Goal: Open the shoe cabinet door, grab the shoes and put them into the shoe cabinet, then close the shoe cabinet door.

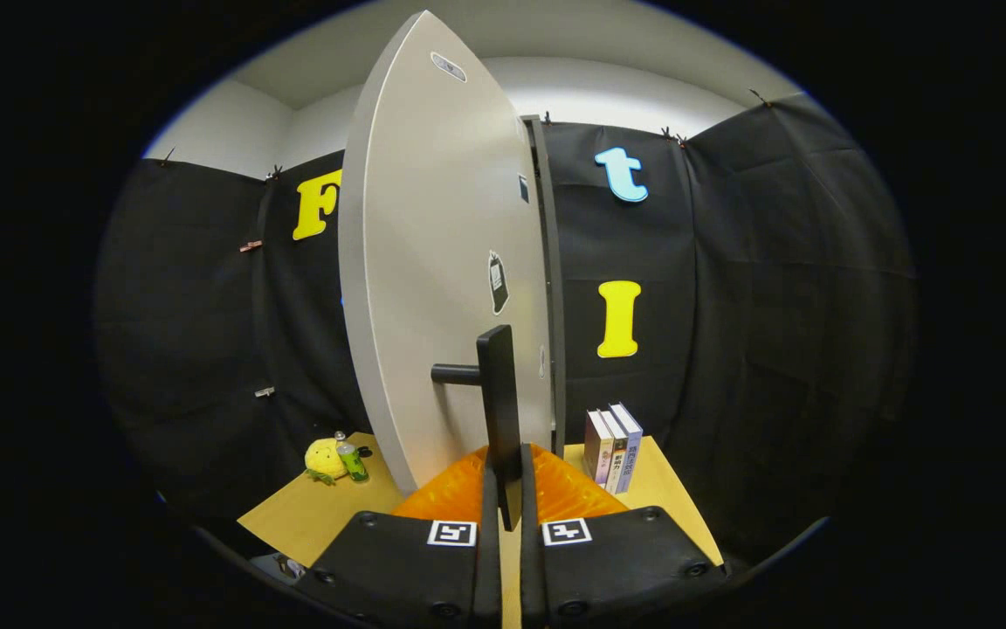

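gripper (503,489) fingers pinch the door handle (497,393), jaws nearly closed on it; cabinet door (442,288) stands ajar; books (612,450) to its right; plush toy (324,459) to its left.

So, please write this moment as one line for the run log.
stage: door handling | gripper: shut on handle | door: partly open | books: upright, right of door | toy: left of door

Cabinet door (433,262) blocking ahead of claw (503,489)
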`<state>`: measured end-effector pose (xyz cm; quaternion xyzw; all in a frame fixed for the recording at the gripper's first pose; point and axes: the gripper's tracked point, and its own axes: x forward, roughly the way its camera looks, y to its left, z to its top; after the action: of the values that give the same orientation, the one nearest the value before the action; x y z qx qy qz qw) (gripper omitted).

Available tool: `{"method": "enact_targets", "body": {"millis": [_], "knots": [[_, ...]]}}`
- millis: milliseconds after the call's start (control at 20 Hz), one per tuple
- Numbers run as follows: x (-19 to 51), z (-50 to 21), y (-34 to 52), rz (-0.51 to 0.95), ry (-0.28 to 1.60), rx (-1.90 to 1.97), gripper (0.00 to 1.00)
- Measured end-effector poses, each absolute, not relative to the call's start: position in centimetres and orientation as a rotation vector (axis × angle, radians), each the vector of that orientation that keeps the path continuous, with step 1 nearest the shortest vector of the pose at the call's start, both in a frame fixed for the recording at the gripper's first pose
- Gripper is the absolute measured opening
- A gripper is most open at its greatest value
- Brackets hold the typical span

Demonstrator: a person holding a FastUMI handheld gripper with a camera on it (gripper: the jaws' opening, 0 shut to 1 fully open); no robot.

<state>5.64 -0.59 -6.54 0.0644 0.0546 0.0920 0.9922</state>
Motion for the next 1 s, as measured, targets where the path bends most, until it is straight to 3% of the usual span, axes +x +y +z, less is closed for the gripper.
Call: {"method": "enact_targets", "body": {"millis": [350, 1000], "knots": [[5.7, -6.4, -4.0, 0.086, 0.082, 0.105, 0.12], [5.2, -4.2, -4.3, 0.073, -0.03, 0.098, 0.12]]}}
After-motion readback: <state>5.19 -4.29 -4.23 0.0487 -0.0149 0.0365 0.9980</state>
